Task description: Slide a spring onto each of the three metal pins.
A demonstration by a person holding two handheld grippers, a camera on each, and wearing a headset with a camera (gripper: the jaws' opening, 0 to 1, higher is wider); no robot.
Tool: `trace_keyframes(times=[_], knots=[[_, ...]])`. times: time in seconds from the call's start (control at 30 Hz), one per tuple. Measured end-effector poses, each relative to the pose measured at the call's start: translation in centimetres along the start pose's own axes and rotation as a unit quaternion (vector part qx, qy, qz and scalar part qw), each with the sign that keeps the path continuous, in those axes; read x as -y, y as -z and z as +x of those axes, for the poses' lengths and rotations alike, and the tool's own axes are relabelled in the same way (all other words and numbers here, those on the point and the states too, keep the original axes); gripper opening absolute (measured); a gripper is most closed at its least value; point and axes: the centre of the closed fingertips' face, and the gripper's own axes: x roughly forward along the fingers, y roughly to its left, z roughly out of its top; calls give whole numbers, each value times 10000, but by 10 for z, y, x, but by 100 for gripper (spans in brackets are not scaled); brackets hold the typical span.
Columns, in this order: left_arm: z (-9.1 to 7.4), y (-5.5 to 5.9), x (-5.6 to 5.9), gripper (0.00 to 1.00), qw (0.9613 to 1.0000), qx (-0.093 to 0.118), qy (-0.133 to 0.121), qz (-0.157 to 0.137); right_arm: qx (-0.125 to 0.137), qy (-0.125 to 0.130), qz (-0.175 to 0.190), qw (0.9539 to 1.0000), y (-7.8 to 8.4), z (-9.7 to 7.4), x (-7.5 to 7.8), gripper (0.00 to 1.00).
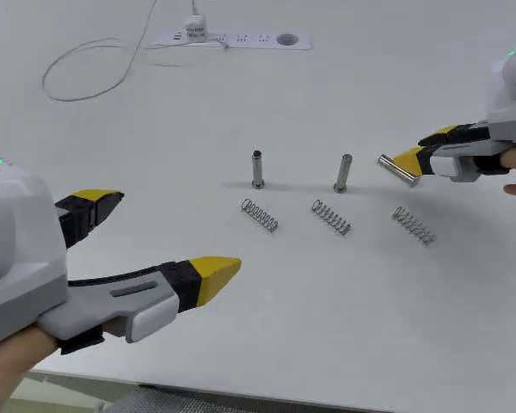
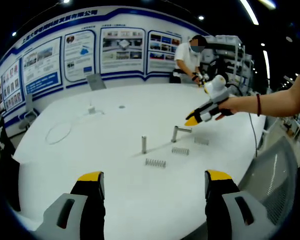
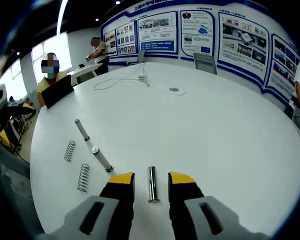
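Room: a hall with blue and white wall posters; in the left gripper view a person stands at the far edge of the surface.
Surface: a large white surface. At the top of the head view a white power strip lies on it, and a thin cable makes a loop in the upper left.
Standing pins: two metal pins are upright near the centre of the head view, the left pin and the middle pin. They are apart from each other and both are bare.
Springs: three springs lie flat in a row just below the pins. The left spring is under the left pin, the middle spring is under the middle pin, and the right spring is at the centre right. No spring touches a pin.
Third pin: the third pin is not upright. It sticks out, slanted, from the tip of the right tool, to the right of the middle pin.
Right tool: the right tool is at the right edge of the head view. In the right gripper view the third pin is between its jaws, with a thin gap on each side. I cannot tell whether the jaws grip it.
Left tool: the left tool is in the lower left of the head view. Its jaws are spread wide with nothing between them, well apart from the pins and springs.
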Motion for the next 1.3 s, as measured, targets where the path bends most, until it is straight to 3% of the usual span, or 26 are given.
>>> trace_keyframes(times=[0.5,0.8,1.1,1.3], knots=[[8,-1,5,83,9999,-46,102,15,-469,-118,153,9987,12,31,-1,17],[10,1,8,82,9999,-68,143,-55,-576,-109,276,9979,18,36,0,13],[12,4,11,82,9998,-99,161,-89,-601,-29,54,9982,17,37,-1,9],[11,4,12,82,9998,-99,164,-105,-655,-10,102,9978,17,36,-2,9]])
